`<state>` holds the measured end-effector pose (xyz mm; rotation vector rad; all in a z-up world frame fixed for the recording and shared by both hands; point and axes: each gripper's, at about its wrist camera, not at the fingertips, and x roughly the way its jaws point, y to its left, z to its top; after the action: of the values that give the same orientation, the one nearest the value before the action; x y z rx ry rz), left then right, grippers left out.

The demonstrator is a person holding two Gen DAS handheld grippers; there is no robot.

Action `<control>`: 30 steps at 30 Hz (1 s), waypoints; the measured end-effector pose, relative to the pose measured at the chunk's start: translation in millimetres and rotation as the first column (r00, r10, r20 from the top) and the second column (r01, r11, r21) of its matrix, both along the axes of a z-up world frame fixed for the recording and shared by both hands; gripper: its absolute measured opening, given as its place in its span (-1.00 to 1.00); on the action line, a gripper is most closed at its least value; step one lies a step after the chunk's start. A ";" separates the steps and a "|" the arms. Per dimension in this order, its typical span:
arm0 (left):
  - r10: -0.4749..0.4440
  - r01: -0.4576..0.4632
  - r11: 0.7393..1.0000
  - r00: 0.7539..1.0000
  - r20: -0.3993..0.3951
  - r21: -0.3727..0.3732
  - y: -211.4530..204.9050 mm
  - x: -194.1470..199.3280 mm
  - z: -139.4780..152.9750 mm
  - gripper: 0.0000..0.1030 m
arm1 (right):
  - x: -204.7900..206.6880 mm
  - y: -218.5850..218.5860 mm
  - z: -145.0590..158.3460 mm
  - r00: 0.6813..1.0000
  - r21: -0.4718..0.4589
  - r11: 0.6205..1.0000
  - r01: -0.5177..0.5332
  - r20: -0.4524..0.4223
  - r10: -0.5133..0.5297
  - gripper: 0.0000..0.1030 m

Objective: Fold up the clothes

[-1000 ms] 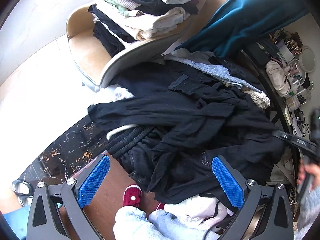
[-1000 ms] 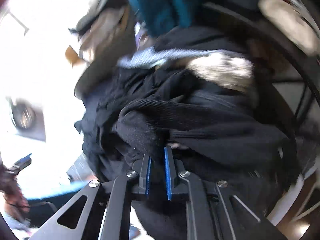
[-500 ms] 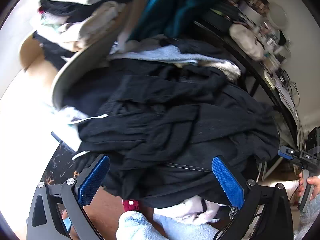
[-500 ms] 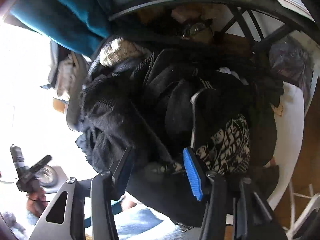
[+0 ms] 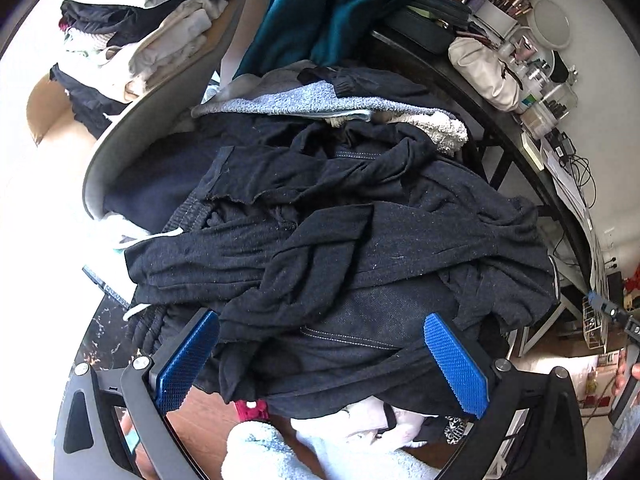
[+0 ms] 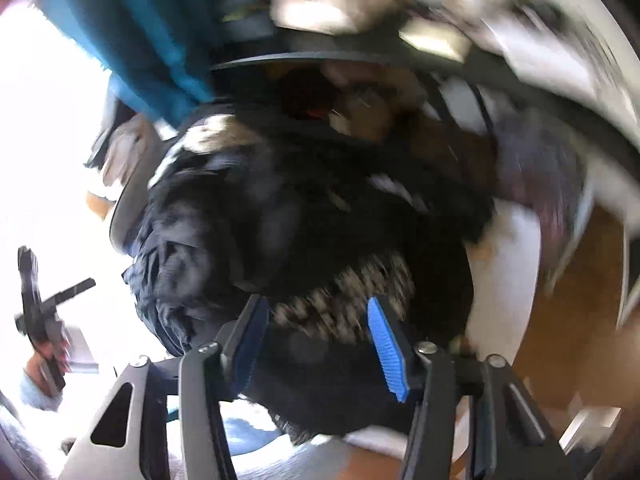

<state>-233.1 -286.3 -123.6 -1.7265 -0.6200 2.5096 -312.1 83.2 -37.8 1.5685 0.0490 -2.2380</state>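
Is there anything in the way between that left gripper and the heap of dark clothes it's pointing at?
Nothing visible. The left gripper stands open right over the pile of dark clothes, with only open air between its blue pads and the top garment.

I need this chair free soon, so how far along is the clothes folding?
Done: a stack of folded clothes sits on the chair behind. In hand: nothing. The left gripper hangs open over the heap, and the right gripper's jaws have just been opening, with no cloth between them in the blurred right wrist view. Left: the big pile of dark clothes, including a grey towel-like piece, is still tangled and unfolded.
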 end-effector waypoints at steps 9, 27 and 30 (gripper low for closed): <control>0.095 -0.095 0.995 0.995 0.003 -0.026 -30.9 37.6 2.9 0.99 | -47.7 -168.5 -75.8 0.907 0.233 0.878 -0.419 0.053 0.418 0.55; 0.246 -0.242 0.969 0.963 -0.107 0.047 -89.3 44.4 27.9 0.99 | -23.2 -193.0 190.5 0.867 -0.277 0.860 -0.429 -0.393 0.306 -0.72; 0.218 -0.214 0.976 0.969 -0.119 0.042 -88.0 30.5 33.6 0.99 | -18.4 -179.3 196.4 0.869 -0.280 0.865 -0.416 -0.403 0.287 -0.69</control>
<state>-202.6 -374.3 -90.0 -1.5560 -0.8738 2.7090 -330.5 -96.2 158.6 0.8738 0.0259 -2.0520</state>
